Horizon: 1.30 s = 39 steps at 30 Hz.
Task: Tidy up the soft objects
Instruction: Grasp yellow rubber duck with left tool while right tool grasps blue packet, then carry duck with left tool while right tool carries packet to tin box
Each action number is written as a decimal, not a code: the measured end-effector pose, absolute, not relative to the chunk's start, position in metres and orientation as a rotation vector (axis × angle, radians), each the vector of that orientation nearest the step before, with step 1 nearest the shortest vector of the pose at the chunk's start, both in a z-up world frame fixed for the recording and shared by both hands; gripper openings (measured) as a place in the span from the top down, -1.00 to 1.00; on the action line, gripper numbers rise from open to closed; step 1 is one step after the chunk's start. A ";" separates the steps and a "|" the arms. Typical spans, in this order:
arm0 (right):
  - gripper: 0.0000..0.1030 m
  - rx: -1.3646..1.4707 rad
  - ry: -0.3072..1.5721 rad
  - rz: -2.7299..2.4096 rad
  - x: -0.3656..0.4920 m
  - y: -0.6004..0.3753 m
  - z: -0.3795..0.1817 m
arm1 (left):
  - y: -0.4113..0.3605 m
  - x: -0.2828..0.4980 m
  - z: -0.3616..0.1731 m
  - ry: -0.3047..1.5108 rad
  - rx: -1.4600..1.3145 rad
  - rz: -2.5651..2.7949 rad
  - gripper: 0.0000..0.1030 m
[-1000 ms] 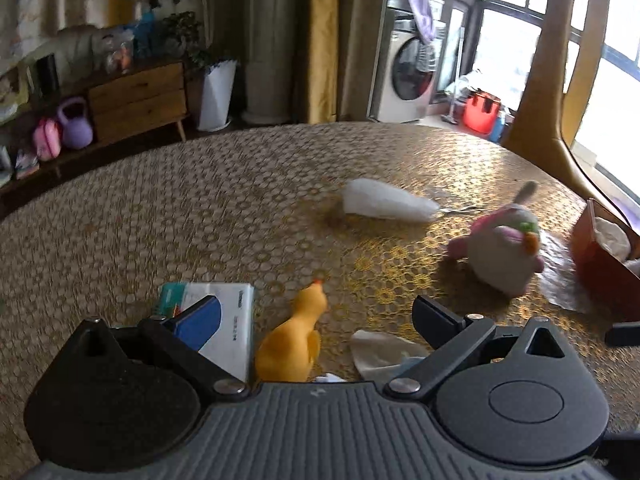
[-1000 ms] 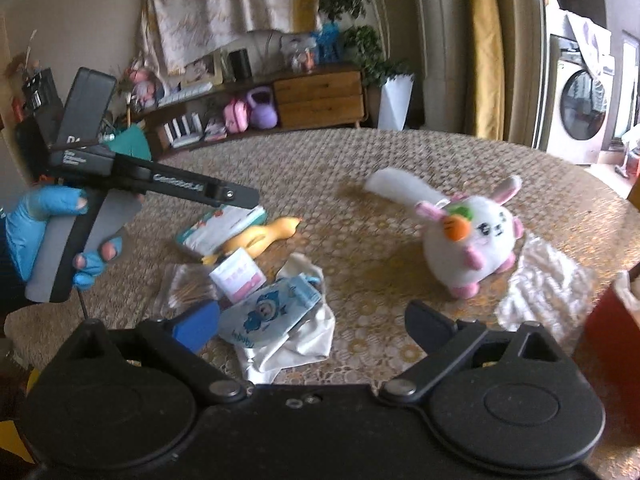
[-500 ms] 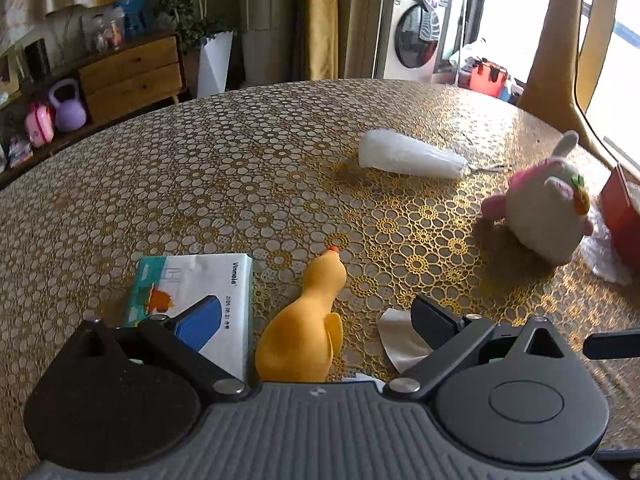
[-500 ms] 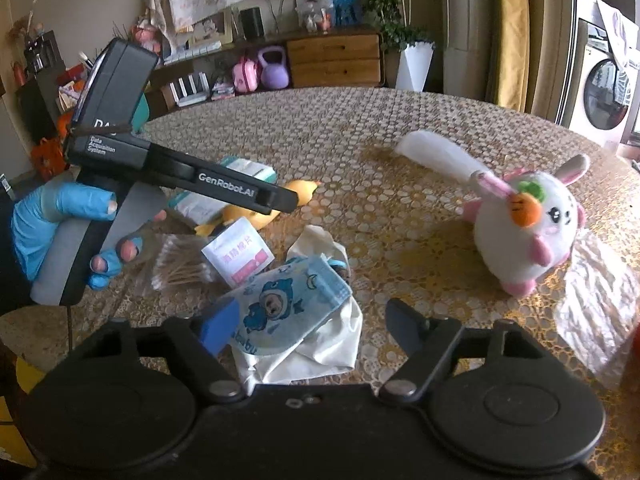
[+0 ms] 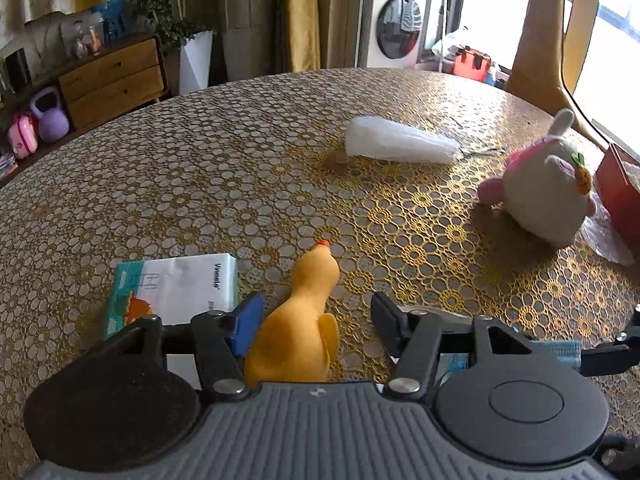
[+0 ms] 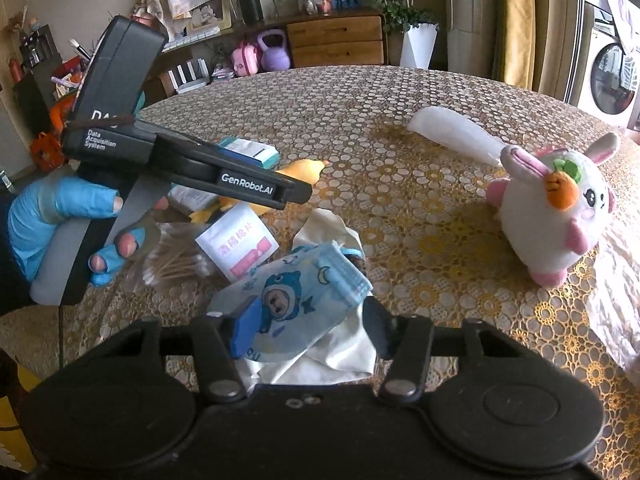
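A yellow rubber duck point(image 5: 304, 320) lies on the table between the fingers of my left gripper point(image 5: 316, 320), which is open around it; the duck also shows in the right wrist view point(image 6: 300, 174). My right gripper point(image 6: 308, 328) is open over a blue cartoon face mask pack point(image 6: 296, 300) lying on a white cloth point(image 6: 324, 360). A white plush rabbit point(image 5: 544, 196) with a carrot stands at the right, also in the right wrist view point(image 6: 556, 216). The left gripper's body point(image 6: 188, 168) crosses the right wrist view.
A tissue pack point(image 5: 172, 288) lies left of the duck. A white rolled bag point(image 5: 400, 144) lies mid-table. A red box point(image 5: 620, 196) and clear plastic point(image 6: 616, 312) are at the right. Cotton swabs point(image 6: 176, 268) and a pink-white packet point(image 6: 238, 248) lie near the mask.
Both grippers have moved forward and down and their jaws have narrowed. The left now brackets the duck; the right brackets the mask pack.
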State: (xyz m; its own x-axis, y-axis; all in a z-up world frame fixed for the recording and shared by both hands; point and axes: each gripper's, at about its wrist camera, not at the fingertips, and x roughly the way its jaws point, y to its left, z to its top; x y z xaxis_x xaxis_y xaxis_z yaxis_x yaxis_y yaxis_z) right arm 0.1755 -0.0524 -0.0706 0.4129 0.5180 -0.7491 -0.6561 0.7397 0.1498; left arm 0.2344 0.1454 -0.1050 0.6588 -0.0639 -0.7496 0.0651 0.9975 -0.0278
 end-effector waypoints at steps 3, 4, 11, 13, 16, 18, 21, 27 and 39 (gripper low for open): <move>0.19 -0.178 0.871 0.739 0.176 -0.050 -0.072 | 0.144 0.235 -0.108 0.860 0.020 -0.057 0.07; 0.23 -0.178 0.866 0.736 0.176 -0.049 -0.072 | 0.145 0.236 -0.108 0.862 0.018 -0.048 0.15; 0.72 -0.194 0.793 0.711 0.171 -0.052 -0.065 | 0.155 0.235 -0.107 0.864 -0.018 0.000 0.50; 0.84 -0.203 0.764 0.712 0.167 -0.052 -0.062 | 0.155 0.235 -0.106 0.865 -0.019 0.003 0.52; 0.90 -0.218 0.722 0.716 0.161 -0.054 -0.058 | 0.154 0.234 -0.105 0.869 -0.026 0.014 0.56; 0.95 -0.218 0.694 0.714 0.157 -0.057 -0.054 | 0.156 0.234 -0.102 0.870 -0.049 0.018 0.59; 0.97 -0.168 0.677 0.714 0.156 -0.065 -0.047 | 0.160 0.232 -0.096 0.868 -0.085 0.021 0.60; 0.97 -0.116 0.642 0.715 0.151 -0.082 -0.028 | 0.162 0.225 -0.076 0.847 -0.119 0.018 0.60; 0.97 0.004 0.589 0.654 0.150 -0.145 0.015 | 0.133 0.205 -0.024 0.805 -0.139 -0.043 0.60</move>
